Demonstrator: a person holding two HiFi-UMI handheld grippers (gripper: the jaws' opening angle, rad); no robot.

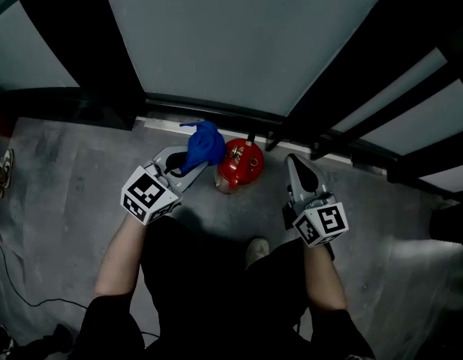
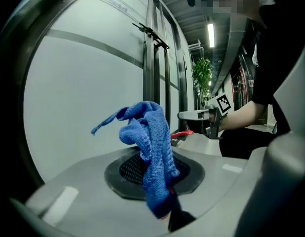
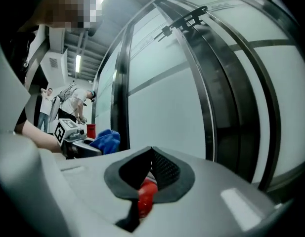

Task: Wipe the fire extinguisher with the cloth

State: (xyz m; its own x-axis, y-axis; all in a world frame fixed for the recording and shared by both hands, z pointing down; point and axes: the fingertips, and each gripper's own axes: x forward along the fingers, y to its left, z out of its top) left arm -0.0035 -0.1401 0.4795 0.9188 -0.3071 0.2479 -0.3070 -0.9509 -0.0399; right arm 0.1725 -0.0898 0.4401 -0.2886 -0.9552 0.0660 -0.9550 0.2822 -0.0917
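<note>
While the left tool (image 1: 190,163) bites down on the one blue cloth (image 1: 205,145), jaws pressed together with the fabric bunched up and spilling out above them, the single red fire extinguisher (image 1: 241,165) sits on the grey floor (image 1: 73,178) at its far edge, right at the foot of the glass wall (image 1: 239,43). Seen from above, the cloth hangs just to the left of the extinguisher's top, edge against edge from the head view, though contact I can't call. Over in the left gripper view, the cloth fills the middle and one red lever (image 2: 182,133) of the extinguisher pokes out just behind it. Now the right tool (image 1: 297,163): it's on the other side of the extinguisher, near but apart from it, tip aimed at the wall, jaws drawn together with nothing gripped. Only a small red bit shows low in the seam between them, and what it is I can't tell. So that's two tools flanking one extinguisher, one cloth, and two marker cubes, the left cube (image 1: 148,193) and the right cube (image 1: 322,225), each at the wrist end of its tool. Between the person's arms, one pale shoe (image 1: 255,250) points towards the extinguisher. Far back in the right gripper view, two people (image 3: 73,101) stand along the corridor, and the left gripper view catches one green plant (image 2: 201,75) down the line of the wall.
</note>
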